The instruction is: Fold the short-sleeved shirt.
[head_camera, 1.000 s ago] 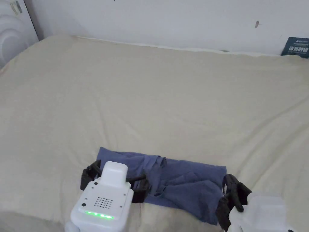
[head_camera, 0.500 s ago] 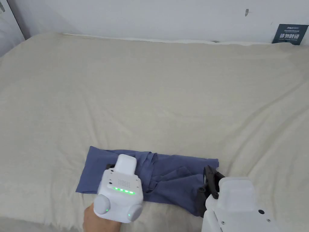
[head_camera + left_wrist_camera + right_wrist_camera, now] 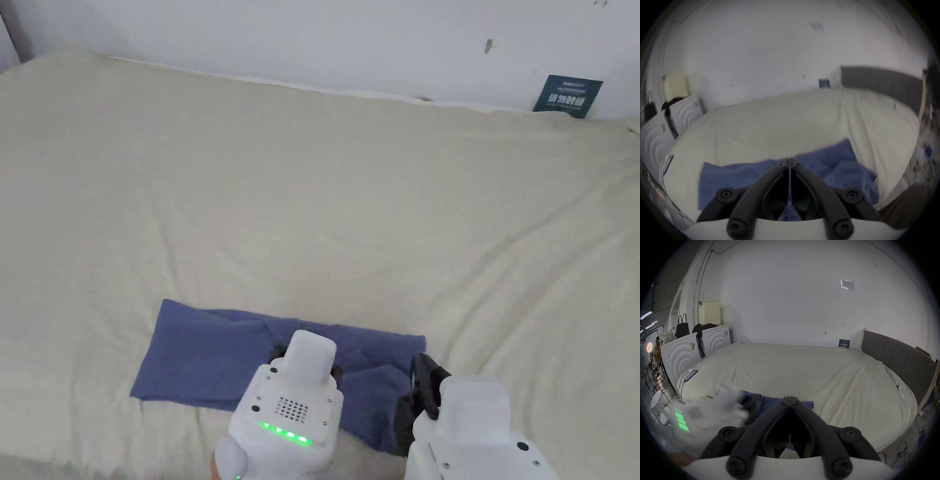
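Spreading across most of the head view is a bed (image 3: 350, 206) in a cream sheet, standing against a white wall (image 3: 312, 37); washing machines (image 3: 680, 356) are sitting beside it. Lying near the bed's front edge is the blue shirt (image 3: 206, 362), folded into a band; a further crosswise fold is probably coming next. The left claw (image 3: 789, 160) and right claw (image 3: 790, 398) are both clenched over it; whether cloth is pinched cannot be told.
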